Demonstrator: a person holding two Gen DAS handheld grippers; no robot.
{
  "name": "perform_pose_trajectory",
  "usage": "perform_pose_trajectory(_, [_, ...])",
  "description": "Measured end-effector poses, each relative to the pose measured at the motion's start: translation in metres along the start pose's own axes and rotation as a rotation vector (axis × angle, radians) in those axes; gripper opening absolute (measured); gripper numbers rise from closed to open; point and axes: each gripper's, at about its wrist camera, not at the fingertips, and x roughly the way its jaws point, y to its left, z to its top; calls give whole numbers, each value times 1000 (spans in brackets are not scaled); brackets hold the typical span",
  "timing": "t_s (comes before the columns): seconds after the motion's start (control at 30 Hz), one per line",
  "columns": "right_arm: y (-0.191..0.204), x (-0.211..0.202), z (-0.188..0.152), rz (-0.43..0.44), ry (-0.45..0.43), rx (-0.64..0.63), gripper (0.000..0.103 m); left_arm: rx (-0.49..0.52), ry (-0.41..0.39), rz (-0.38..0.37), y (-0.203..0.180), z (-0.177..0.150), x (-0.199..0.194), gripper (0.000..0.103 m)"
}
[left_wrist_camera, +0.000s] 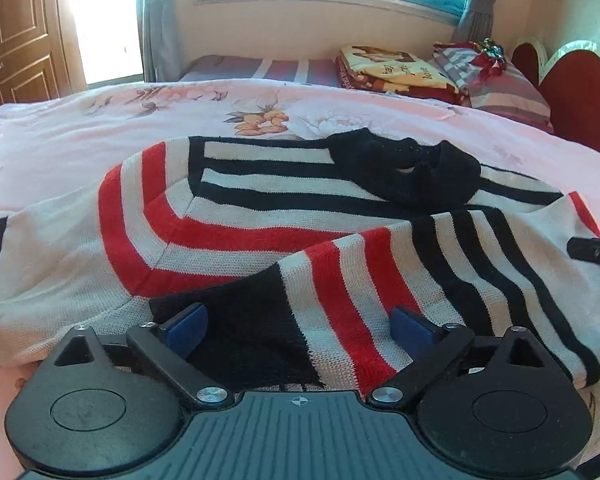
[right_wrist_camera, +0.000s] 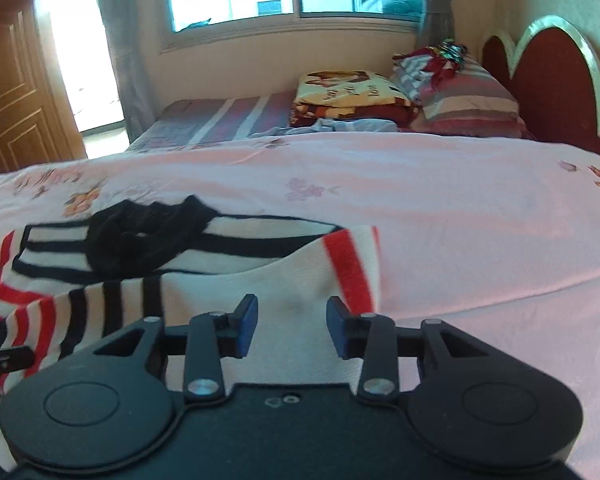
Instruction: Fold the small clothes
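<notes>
A small knit sweater [left_wrist_camera: 236,216] with red, white and black stripes lies on the pink bed cover, one sleeve [left_wrist_camera: 380,280] folded across its front. Its black collar [left_wrist_camera: 404,172] is at the far side. My left gripper [left_wrist_camera: 300,326] is open, its blue pads either side of the sleeve's black cuff [left_wrist_camera: 252,332], low over it. My right gripper [right_wrist_camera: 292,328] is open over the white part of the sweater [right_wrist_camera: 292,280] near its right side with the red stripe. The collar also shows in the right wrist view [right_wrist_camera: 144,236]. The right gripper's tip [left_wrist_camera: 592,250] shows at the left view's right edge.
The pink floral bed cover [right_wrist_camera: 460,232] spreads to the right and far side. Folded blankets [left_wrist_camera: 392,68] and striped pillows [right_wrist_camera: 468,96] lie near the red headboard [right_wrist_camera: 556,80]. A window and curtains are behind, a wooden door [left_wrist_camera: 16,36] at left.
</notes>
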Motion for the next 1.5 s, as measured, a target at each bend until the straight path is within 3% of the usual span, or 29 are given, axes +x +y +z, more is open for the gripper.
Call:
perform_pose_trajectory(0.1, [17, 18, -12, -46, 45, -116, 36, -39, 40, -9, 7, 6, -10, 98])
perform_pose_trajectory(0.17, [23, 13, -6, -70, 63, -103, 37, -103, 26, -17, 21, 4, -26, 98])
perform_pose_trajectory(0.33, [44, -24, -6, 107, 31, -13, 51, -246, 59, 24, 68, -10, -49, 98])
perform_pose_trajectory(0.47, [78, -36, -15, 199, 39, -44, 52, -319, 68, 92, 112, -29, -64, 98])
perform_pose_trajectory(0.83, [147, -39, -19, 249, 42, -74, 54, -695, 5, 145, 260, -74, -76, 97])
perform_pose_trajectory(0.87, [153, -37, -19, 250, 46, -77, 54, -720, -4, 141, 271, -76, -74, 95])
perform_pose_trajectory(0.9, [158, -35, -19, 250, 47, -81, 55, -742, -12, 140, 281, -78, -71, 81])
perform_pose_trajectory(0.97, [169, -31, -19, 244, 48, -88, 56, -790, -18, 112, 301, -79, -61, 69])
perform_pose_trajectory(1.3, [195, -4, -16, 189, 64, -72, 56, -888, -141, 72, 352, -55, -25, 65])
perform_pose_trajectory(1.33, [196, -1, -16, 181, 64, -71, 56, -892, -147, 80, 354, -52, -22, 57])
perform_pose_trajectory(1.37, [197, 1, -15, 174, 64, -74, 56, -891, -142, 103, 355, -50, -20, 33])
perform_pose_trajectory(1.4, [199, 3, -15, 163, 65, -82, 56, -897, -144, 112, 356, -49, -18, 22])
perform_pose_trajectory(1.47, [203, 7, -15, 150, 67, -98, 56, -892, -163, 114, 355, -46, -18, 20])
perform_pose_trajectory(1.5, [204, 9, -16, 145, 68, -106, 56, -865, -174, 120, 351, -42, -19, 12])
